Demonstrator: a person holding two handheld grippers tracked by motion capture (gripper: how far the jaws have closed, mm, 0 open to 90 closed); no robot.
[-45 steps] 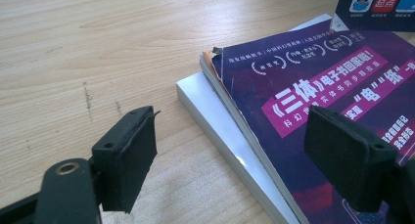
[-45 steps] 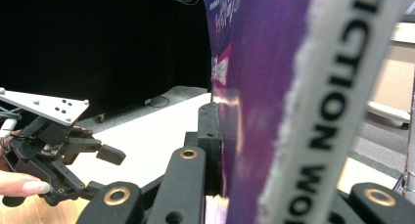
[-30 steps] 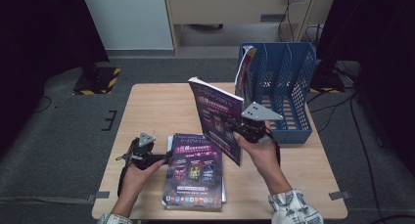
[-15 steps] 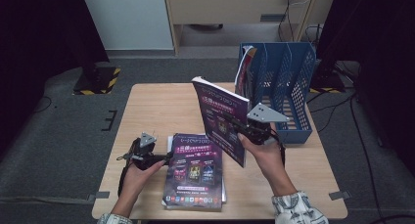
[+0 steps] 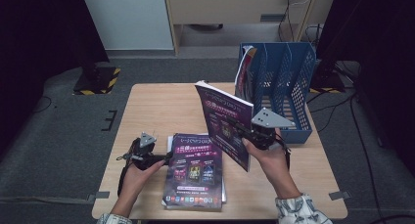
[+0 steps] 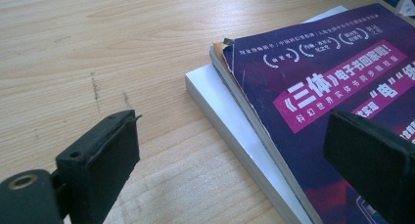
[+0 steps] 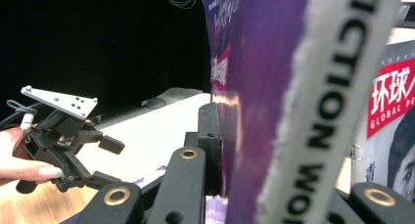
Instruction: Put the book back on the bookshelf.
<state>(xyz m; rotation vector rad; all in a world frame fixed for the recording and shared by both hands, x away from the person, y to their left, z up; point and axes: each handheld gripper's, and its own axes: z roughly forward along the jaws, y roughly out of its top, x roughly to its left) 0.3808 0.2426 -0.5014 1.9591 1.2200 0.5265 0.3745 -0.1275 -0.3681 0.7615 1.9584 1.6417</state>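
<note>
A purple magazine (image 5: 225, 123) stands tilted upright above the table, my right gripper (image 5: 249, 133) shut on its lower right edge. In the right gripper view the jaws of the right gripper (image 7: 274, 150) clamp that magazine (image 7: 259, 87) near its white spine. A stack of magazines (image 5: 195, 170) with a purple cover on top lies flat at the front middle. My left gripper (image 5: 164, 158) rests on the table at the stack's left edge. In the left gripper view the left gripper (image 6: 230, 136) stands wide open over the corner of the stack (image 6: 333, 87).
A blue file rack (image 5: 288, 82) stands at the table's back right, with one magazine (image 5: 244, 70) in its leftmost slot. That magazine's red-labelled cover (image 7: 391, 111) sits just behind the held one. Bare wood (image 5: 161, 106) lies at the back left.
The right gripper and the held magazine have drifted slightly right, toward the rack. The left gripper and the stack have stayed put.
</note>
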